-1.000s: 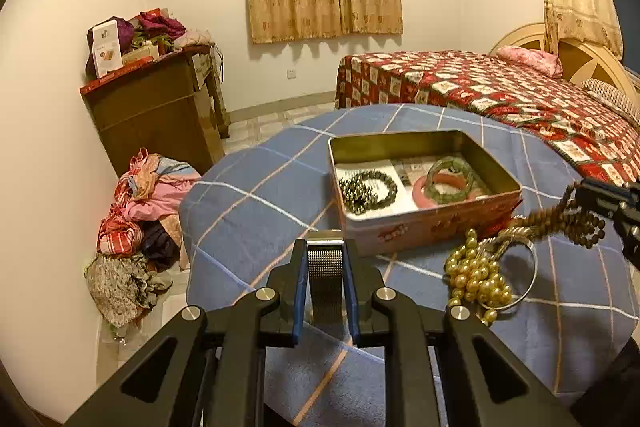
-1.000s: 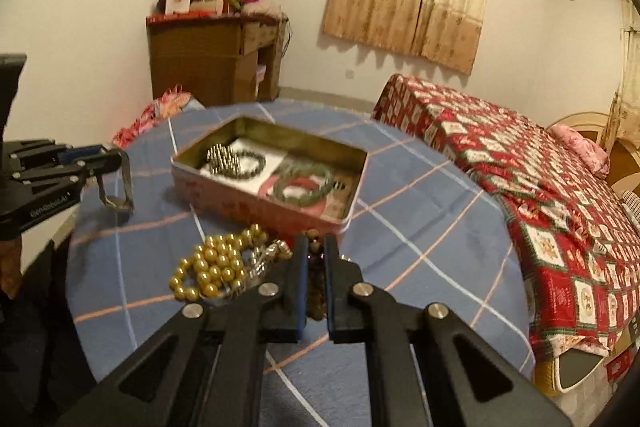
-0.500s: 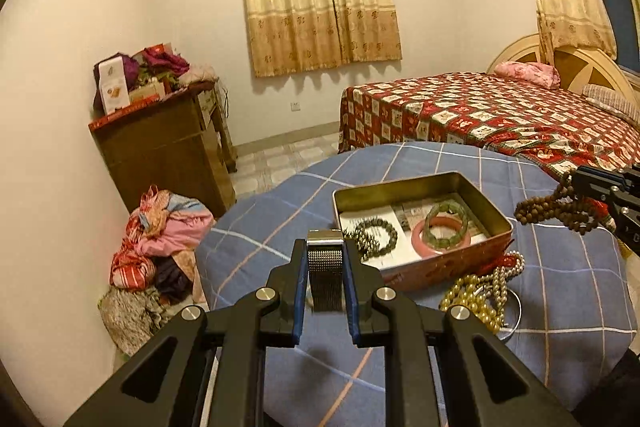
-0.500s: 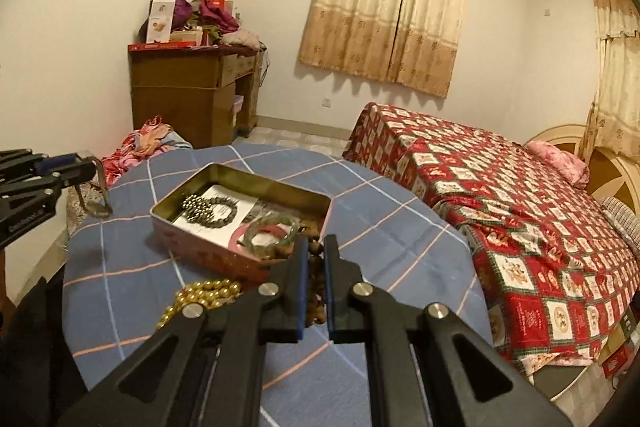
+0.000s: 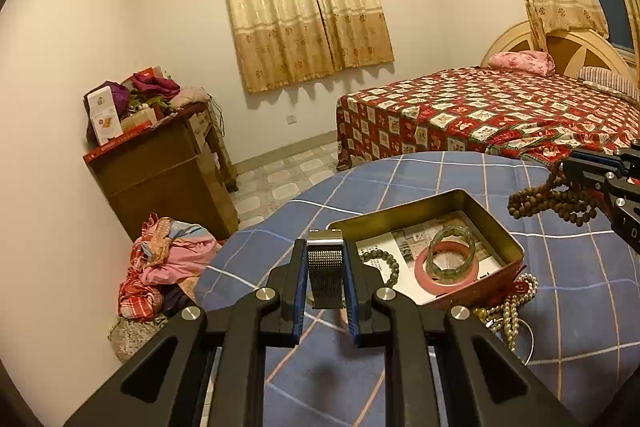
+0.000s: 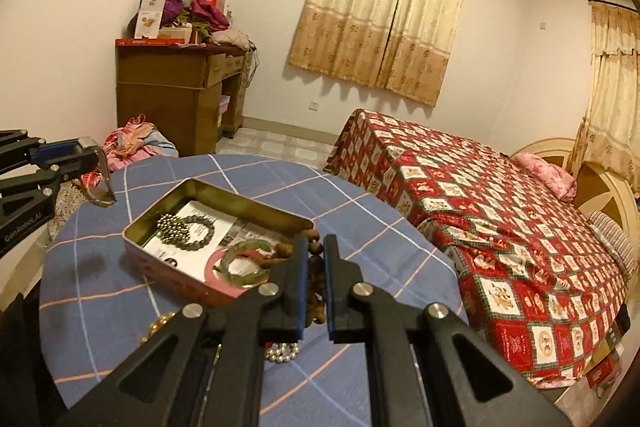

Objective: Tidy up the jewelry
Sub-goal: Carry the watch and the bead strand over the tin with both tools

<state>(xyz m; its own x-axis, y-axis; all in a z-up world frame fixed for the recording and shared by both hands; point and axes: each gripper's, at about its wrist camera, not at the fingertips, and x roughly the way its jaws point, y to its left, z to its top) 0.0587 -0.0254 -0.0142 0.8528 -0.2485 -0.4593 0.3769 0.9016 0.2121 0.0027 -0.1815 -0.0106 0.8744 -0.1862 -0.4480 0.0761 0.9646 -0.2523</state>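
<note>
An open tin box (image 5: 448, 199) (image 6: 160, 251) sits on the blue checked table. Inside lie a dark bead bracelet (image 6: 186, 229), a pink bangle (image 5: 446, 277) and a green bangle (image 5: 452, 253) (image 6: 248, 261). My left gripper (image 5: 325, 267) is shut on a silver mesh watch band (image 5: 325, 269), held above the table left of the box; it shows in the right wrist view (image 6: 94, 179). My right gripper (image 6: 316, 271) is shut on a brown bead string (image 5: 548, 201) (image 6: 314, 247), held above the box's right end.
Gold pearls and a thin ring (image 5: 508, 311) lie on the table in front of the box. A wooden dresser (image 5: 160, 179) and a clothes pile (image 5: 164, 263) stand left. A bed with a red quilt (image 6: 500, 211) lies to the right.
Both grippers have risen. The right gripper lifted the brown bead string off the table pile and carried it up over the box. The left gripper keeps hold of the watch band.
</note>
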